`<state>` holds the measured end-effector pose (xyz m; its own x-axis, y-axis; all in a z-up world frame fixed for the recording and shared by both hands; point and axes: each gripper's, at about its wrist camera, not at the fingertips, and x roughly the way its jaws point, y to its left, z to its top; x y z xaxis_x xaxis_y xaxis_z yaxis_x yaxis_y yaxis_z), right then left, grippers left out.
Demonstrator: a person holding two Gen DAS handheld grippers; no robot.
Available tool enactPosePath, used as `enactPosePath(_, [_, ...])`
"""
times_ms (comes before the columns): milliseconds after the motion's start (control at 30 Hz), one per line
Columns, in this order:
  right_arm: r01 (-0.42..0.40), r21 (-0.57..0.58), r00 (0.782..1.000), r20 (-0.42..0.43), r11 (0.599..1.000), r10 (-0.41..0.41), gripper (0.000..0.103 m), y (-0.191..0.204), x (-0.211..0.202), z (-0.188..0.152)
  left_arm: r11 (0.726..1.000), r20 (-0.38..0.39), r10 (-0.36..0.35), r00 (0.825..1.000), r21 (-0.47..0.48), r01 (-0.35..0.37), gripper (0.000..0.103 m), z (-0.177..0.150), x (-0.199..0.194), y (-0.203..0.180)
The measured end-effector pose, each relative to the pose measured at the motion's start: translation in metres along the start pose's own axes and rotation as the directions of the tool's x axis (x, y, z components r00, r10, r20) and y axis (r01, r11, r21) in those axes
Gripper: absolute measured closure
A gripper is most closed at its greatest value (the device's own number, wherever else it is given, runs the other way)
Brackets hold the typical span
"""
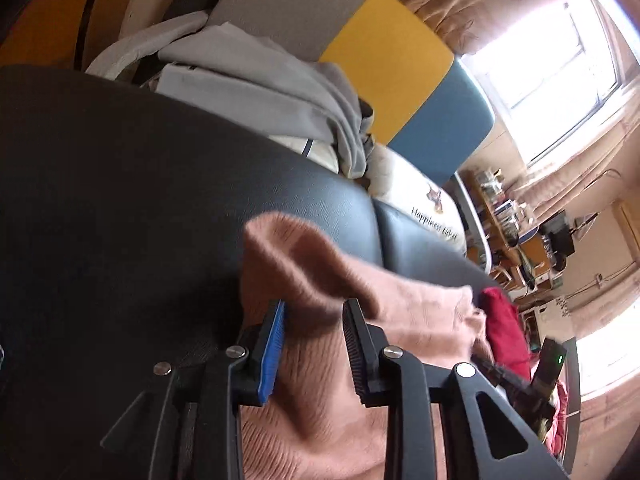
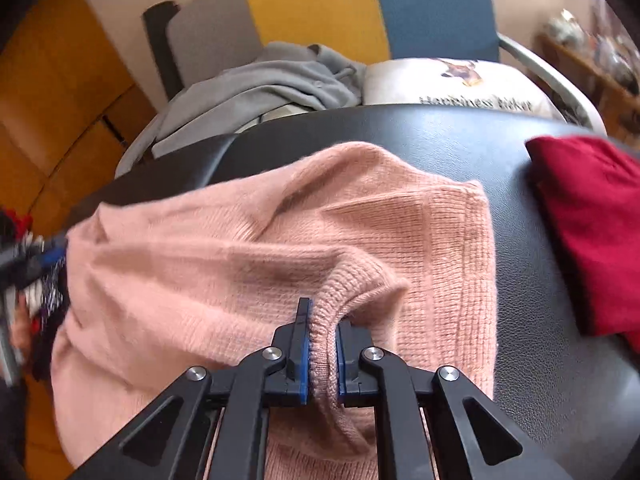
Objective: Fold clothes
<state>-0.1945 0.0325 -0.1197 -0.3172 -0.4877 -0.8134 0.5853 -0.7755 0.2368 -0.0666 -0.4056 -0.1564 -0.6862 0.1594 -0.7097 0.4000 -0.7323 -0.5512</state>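
Observation:
A pink knitted sweater [image 1: 400, 304] [image 2: 240, 248] lies bunched on a black padded surface [image 1: 120, 200] [image 2: 440, 140]. My left gripper [image 1: 316, 308] has a thick raised fold of the sweater filling the gap between its pads, at the garment's left edge. In the right wrist view that gripper [image 2: 48, 256] is only a blur at the sweater's left side. My right gripper [image 2: 323, 320] is shut on a ribbed edge of the sweater, which it pinches into a narrow ridge. A folded red garment [image 2: 592, 232] [image 1: 502, 328] lies on the surface to the right of the sweater.
Behind the black surface a grey hoodie [image 2: 260, 84] [image 1: 260, 80] and a white printed pillow [image 2: 452, 80] [image 1: 420, 200] lie on seats with grey, yellow and blue backs [image 2: 312, 4]. Cluttered shelves [image 1: 512, 224] and a bright window [image 1: 552, 60] are at the right.

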Motion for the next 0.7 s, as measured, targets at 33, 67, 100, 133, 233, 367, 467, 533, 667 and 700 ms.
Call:
enactPosePath(33, [-0.002,-0.017,1.0,0.001,1.0,0.002,0.093,0.002,-0.001,-0.002,1.0,-0.016,0.024,1.0,0.016,-0.024,0.074,0.002,0.003,-0.002])
enactPosePath(67, [-0.005,-0.023,1.0,0.001,1.0,0.005,0.093,0.003,-0.002,-0.003,0.999,-0.036,0.038,0.999,0.033,-0.037,0.075,0.005,0.007,-0.005])
enactPosePath(100, [-0.009,-0.026,1.0,0.002,1.0,0.009,0.093,0.003,-0.002,-0.004,0.998,-0.057,0.047,0.997,0.052,-0.044,0.075,0.007,0.011,-0.008])
enactPosePath(133, [-0.013,-0.028,1.0,0.002,1.0,0.013,0.093,0.003,-0.002,-0.005,0.998,-0.08,0.037,0.996,0.063,-0.032,0.075,0.009,0.014,-0.011])
enactPosePath(233, [-0.033,-0.016,0.999,0.004,0.999,0.033,0.093,-0.001,-0.001,-0.006,0.994,-0.161,0.066,0.985,0.093,-0.051,0.075,0.016,0.024,-0.019])
enactPosePath(367, [-0.049,-0.015,0.999,0.014,0.999,0.05,0.093,-0.005,-0.002,-0.007,0.986,-0.227,0.153,0.962,0.095,-0.135,0.083,0.025,0.04,-0.02])
enactPosePath(467, [-0.06,-0.021,0.998,0.033,0.998,0.06,0.097,-0.005,-0.009,-0.008,0.985,-0.204,0.17,0.964,0.073,-0.158,0.092,0.029,0.04,-0.02])
enactPosePath(533, [-0.06,-0.027,0.995,0.078,0.998,0.062,0.098,-0.004,-0.023,-0.006,0.987,-0.138,0.156,0.978,0.07,-0.147,0.093,0.033,0.03,-0.025])
enactPosePath(667, [-0.056,0.014,0.985,0.167,0.998,0.053,0.098,-0.015,-0.046,0.006,0.993,-0.03,0.095,0.995,0.073,-0.092,0.093,0.04,0.014,-0.04])
enactPosePath(700, [-0.044,0.025,0.985,0.167,0.999,0.039,0.098,-0.018,-0.045,0.008,0.992,-0.037,0.099,0.994,0.081,-0.096,0.093,0.04,0.018,-0.042])
